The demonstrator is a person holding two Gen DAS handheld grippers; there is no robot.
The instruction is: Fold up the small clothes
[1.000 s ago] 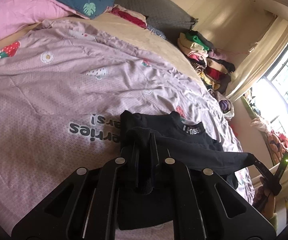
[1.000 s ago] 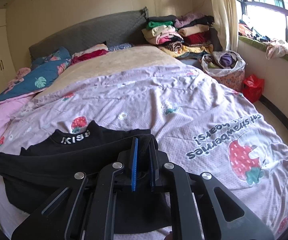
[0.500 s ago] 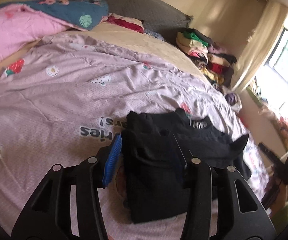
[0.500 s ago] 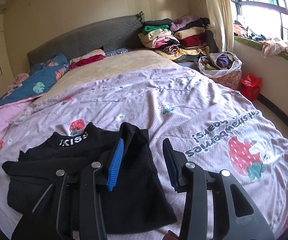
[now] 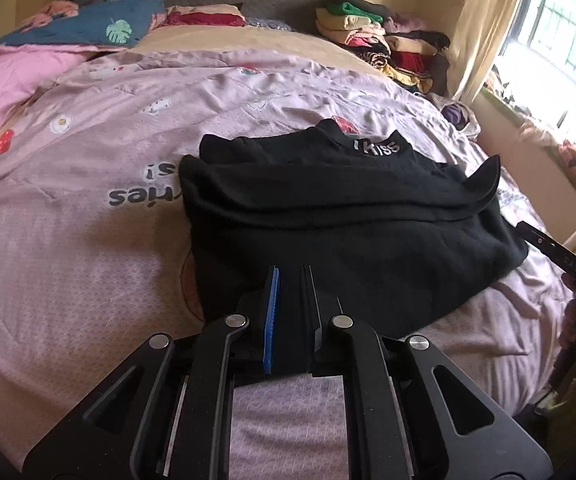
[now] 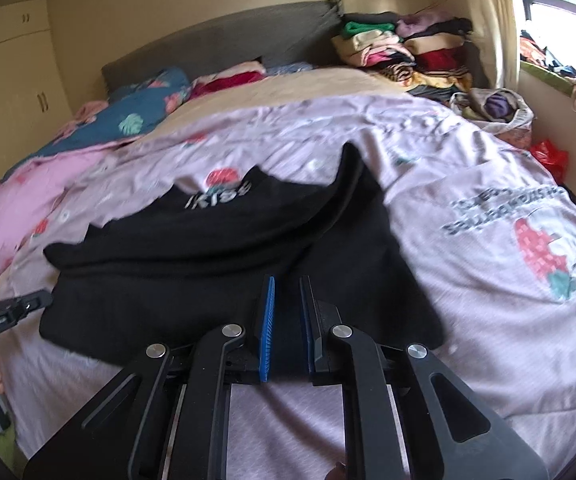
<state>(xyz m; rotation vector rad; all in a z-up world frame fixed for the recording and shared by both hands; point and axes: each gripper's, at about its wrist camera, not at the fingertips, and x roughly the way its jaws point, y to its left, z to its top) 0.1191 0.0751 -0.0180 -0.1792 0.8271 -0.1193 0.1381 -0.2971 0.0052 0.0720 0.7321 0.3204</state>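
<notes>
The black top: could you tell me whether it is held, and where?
Yes: left tongs and right tongs each pinch the black top by its near hem.

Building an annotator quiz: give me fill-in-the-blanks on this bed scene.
The top lying on the quilt is coloured ___.
The quilt's printed fruit is a ___.
The top's near hem is pinched by ___ grippers, the left gripper and the right gripper.
Missing words: black; strawberry; two.

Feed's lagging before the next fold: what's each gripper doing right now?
Left gripper: shut on the near hem of the black top.
Right gripper: shut on that hem too.
</notes>
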